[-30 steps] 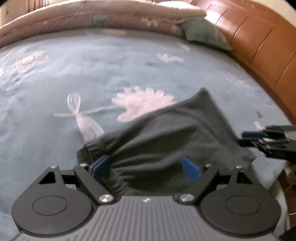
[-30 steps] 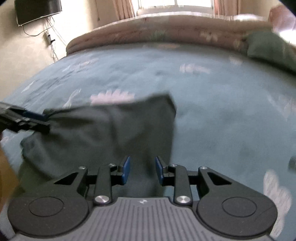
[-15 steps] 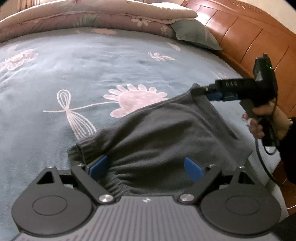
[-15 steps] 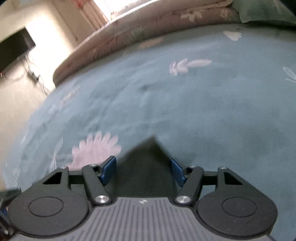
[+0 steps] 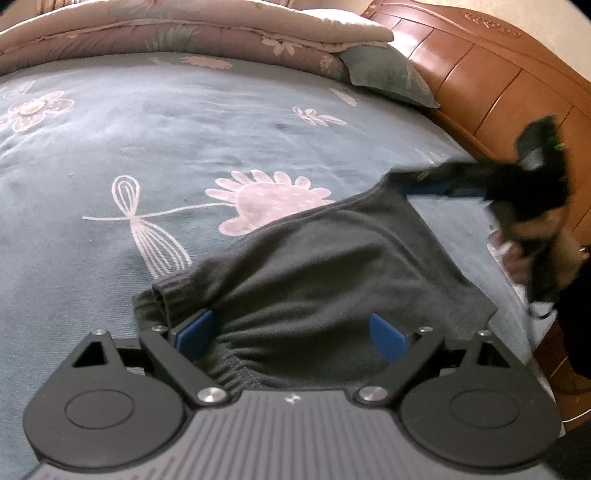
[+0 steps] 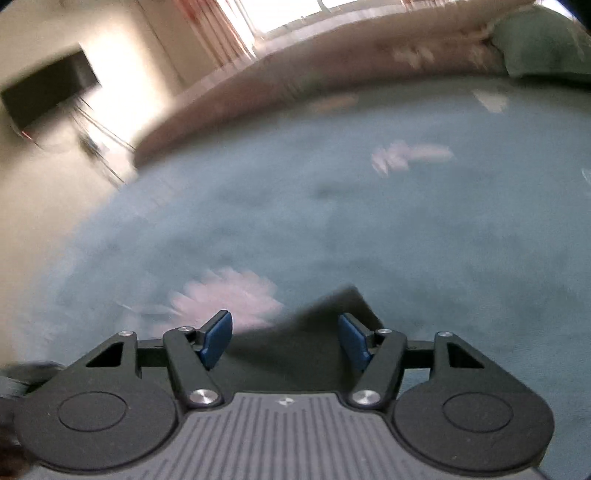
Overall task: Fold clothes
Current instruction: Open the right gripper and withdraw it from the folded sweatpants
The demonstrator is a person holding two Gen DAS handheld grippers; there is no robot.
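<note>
— Blue bedspread with pink flowers fills most of what we see, a folded quilt along its far edge, a green pillow and a wooden headboard off to the right.

— Starting from our left gripper: its jaws stand wide apart, released, nothing pinched. We see the blue pads on either side of the gathered waistband of the dark grey garment, which lies on the bedspread close to the near edge.

— And the cloth spreads away from there?

— Yes, up and to the right, ending in a pointed corner. Our right gripper sits at that corner, blurred, held by a hand.

— From the right wrist view, we see our right gripper released too, pads apart, with the garment's corner lying between and below them. We cannot tell whether a pad touches the cloth.

— Beyond it?

— More bedspread, a pink flower just past the left pad, then the quilt, curtains, and a dark screen on the wall, all smeared.
</note>
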